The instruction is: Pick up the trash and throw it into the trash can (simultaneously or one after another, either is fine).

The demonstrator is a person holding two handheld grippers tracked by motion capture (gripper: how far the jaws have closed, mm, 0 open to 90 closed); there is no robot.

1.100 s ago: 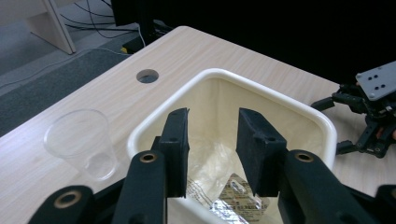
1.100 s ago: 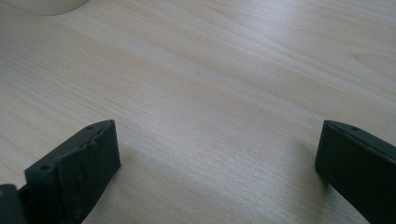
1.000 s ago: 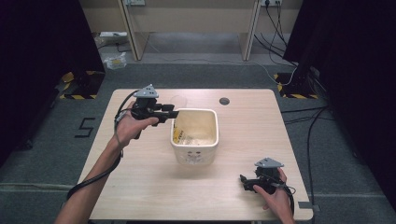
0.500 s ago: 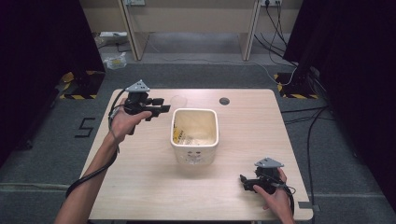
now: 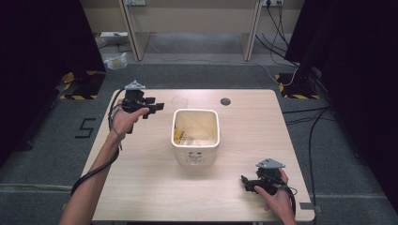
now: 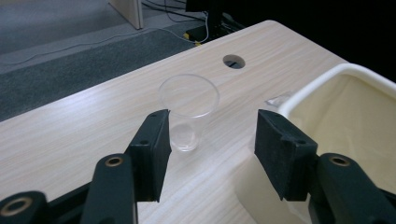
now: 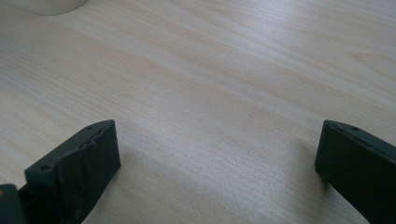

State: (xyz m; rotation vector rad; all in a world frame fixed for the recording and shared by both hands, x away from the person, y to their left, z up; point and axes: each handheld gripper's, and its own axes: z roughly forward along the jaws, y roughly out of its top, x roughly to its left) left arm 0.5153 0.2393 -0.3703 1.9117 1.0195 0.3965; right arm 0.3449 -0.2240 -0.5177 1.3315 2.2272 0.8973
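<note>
Table [image 5: 141, 187] first: bin [image 5: 195, 154] sits mid-table, my left gripper [image 5: 149, 107] is at the far left corner, my right gripper [image 5: 248, 183] is parked near the front right edge.

Step in hand, as I read it: lining up on the cup [image 6: 187, 109] with the left gripper [image 6: 210, 154]. Jaws are spread wide with nothing between them – cup stands upright just ahead, closer to the left jaw, not touched. It's on the far side of the table, just beside the bin's [image 6: 327, 86] far-left corner, near the cable hole [image 6: 233, 61].

Next move, my guess: push forward and shift so the cup is centred between the jaws, then close gently – thin clear plastic, will likely crush or skid if squeezed hard.

Right gripper [image 7: 217, 158]: released, jaws wide over bare wood, holding nothing.

Contents: bin has a few bits at the bottom – something yellow, something clear, can't tell what. Cup looks empty.
</note>
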